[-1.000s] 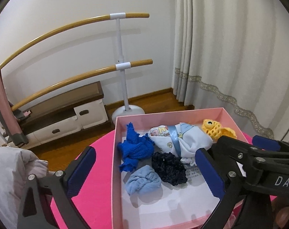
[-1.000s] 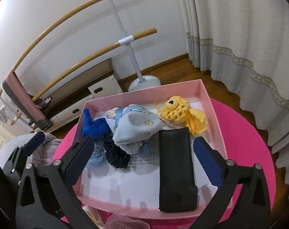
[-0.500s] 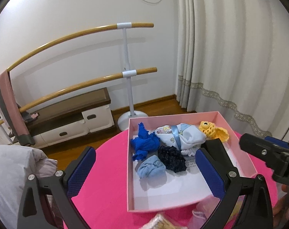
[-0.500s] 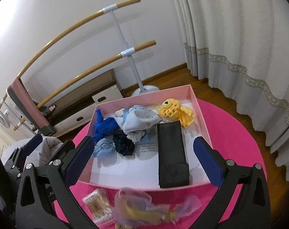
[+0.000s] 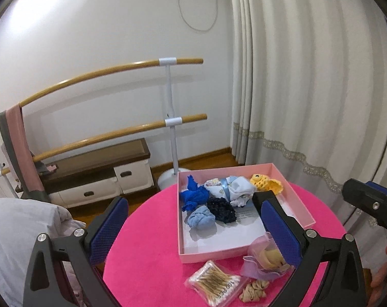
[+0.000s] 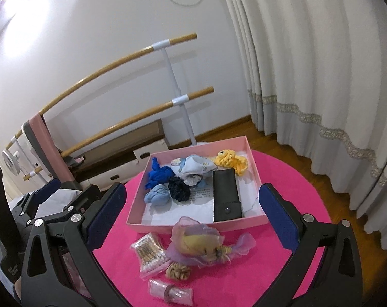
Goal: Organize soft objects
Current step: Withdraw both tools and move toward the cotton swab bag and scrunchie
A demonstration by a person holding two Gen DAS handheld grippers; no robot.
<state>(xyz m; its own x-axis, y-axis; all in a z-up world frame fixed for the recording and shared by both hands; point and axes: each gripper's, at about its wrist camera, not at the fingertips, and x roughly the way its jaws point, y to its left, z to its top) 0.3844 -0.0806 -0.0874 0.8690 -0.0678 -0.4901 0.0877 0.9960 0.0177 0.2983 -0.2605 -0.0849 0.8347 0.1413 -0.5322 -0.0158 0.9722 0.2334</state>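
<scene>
Now both grippers pulled back, high above round pink table (image 6: 283, 179). Left gripper (image 5: 193, 227) wide open, empty. Shallow pink cardboard box (image 6: 193, 226) holds sorted soft pieces. Lilac gauze pouch (image 6: 206, 245) outside, waiting. Right gripper (image 6: 193, 209) wide open, empty.

Pink box (image 6: 193, 226): front-left floor bare; soft items (image 6: 167, 181) crowd its 10–12 o'clock, black pouch (image 6: 225, 195) at 3. Pink table (image 6: 290, 179): 3 o'clock side bare; cotton-swab packet (image 6: 148, 254) and organza bag (image 6: 201, 245) clutter 6 o'clock.
</scene>
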